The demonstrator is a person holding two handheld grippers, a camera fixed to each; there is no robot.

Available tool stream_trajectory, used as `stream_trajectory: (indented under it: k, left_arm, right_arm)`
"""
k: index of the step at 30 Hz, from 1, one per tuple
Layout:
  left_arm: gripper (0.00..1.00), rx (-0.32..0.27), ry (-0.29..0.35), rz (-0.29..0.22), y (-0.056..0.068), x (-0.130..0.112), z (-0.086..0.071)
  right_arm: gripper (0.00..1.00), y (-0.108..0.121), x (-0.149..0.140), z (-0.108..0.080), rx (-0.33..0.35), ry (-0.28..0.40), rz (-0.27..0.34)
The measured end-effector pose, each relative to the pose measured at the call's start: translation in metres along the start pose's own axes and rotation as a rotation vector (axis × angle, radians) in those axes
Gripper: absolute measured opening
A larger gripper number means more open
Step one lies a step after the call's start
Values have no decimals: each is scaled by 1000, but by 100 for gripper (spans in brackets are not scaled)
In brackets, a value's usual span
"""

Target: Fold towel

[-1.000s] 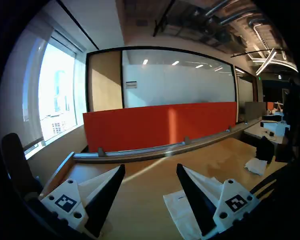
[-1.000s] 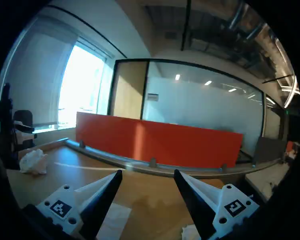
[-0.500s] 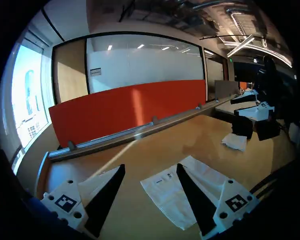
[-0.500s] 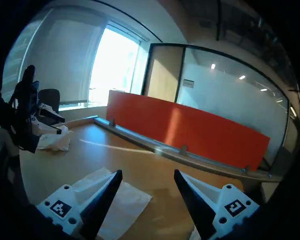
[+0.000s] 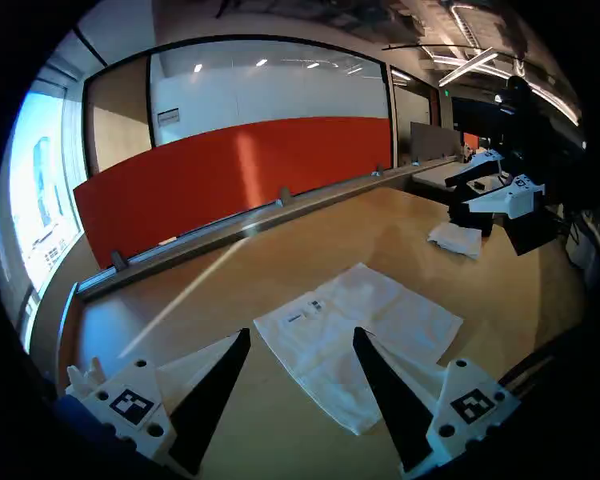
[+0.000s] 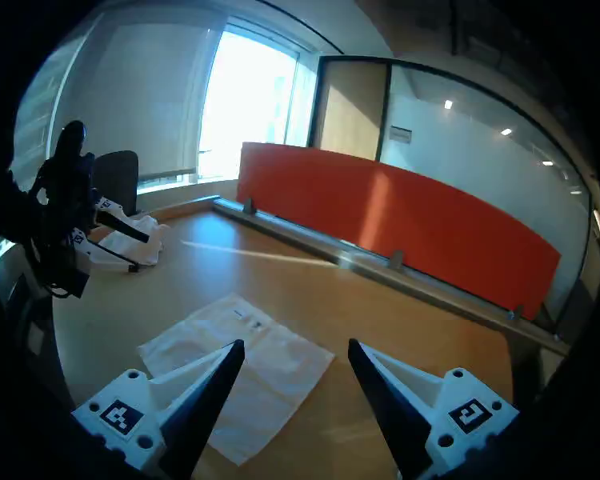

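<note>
**Desk:** Where's the towel, and what are your jaws doing?

**Operator:** The towel (image 5: 364,320) lies spread flat on the wooden table (image 5: 316,240), low and centre in the left gripper view, with a small tag near its far edge. My left gripper (image 5: 300,330) is released, its fingers wide apart with nothing between them. The right gripper (image 6: 294,342) is released too, and the towel (image 6: 236,368) sits lower left of it.

**Desk:** What does each camera add?

**Operator:** In the left gripper view I see the right gripper (image 5: 458,197) at upper right, fingers parted, above a small crumpled cloth (image 5: 456,238), with dim office space behind it. In the right gripper view I see the left gripper (image 6: 142,254) at far left, over a white heap of cloth (image 6: 158,240), plus a dark chair (image 6: 116,180) and a bright window (image 6: 244,104).

**Desk:** And the room?

**Operator:** An orange partition (image 5: 244,176) runs along the table's far edge on a metal rail. Behind it is a glass wall (image 5: 268,92), with ceiling lights above.

**Desk:** Anything you can't make out?

**Operator:** My own fingers cover the towel's near edge in both views, so I can't tell how high I am above it. A white scrap (image 5: 80,376) at lower left of the left gripper view is cut off. The hands holding the far grippers are in dark shadow.
</note>
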State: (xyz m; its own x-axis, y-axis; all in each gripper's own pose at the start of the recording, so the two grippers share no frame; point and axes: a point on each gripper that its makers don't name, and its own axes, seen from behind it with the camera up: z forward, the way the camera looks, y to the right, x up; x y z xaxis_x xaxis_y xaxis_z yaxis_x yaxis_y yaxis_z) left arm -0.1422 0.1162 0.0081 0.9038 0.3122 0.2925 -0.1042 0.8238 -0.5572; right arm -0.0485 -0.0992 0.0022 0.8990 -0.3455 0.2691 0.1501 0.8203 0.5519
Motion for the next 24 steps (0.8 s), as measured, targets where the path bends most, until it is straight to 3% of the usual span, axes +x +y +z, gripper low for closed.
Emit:
stream_trajectory:
  k: [11, 24]
  left_arm:
    - [96, -44, -91, 5, 25, -55, 14]
    - [96, -103, -186, 24, 47, -110, 32]
  right_arm:
    - [100, -15, -49, 11, 29, -69, 20]
    - [100, -39, -110, 25, 77, -163, 4]
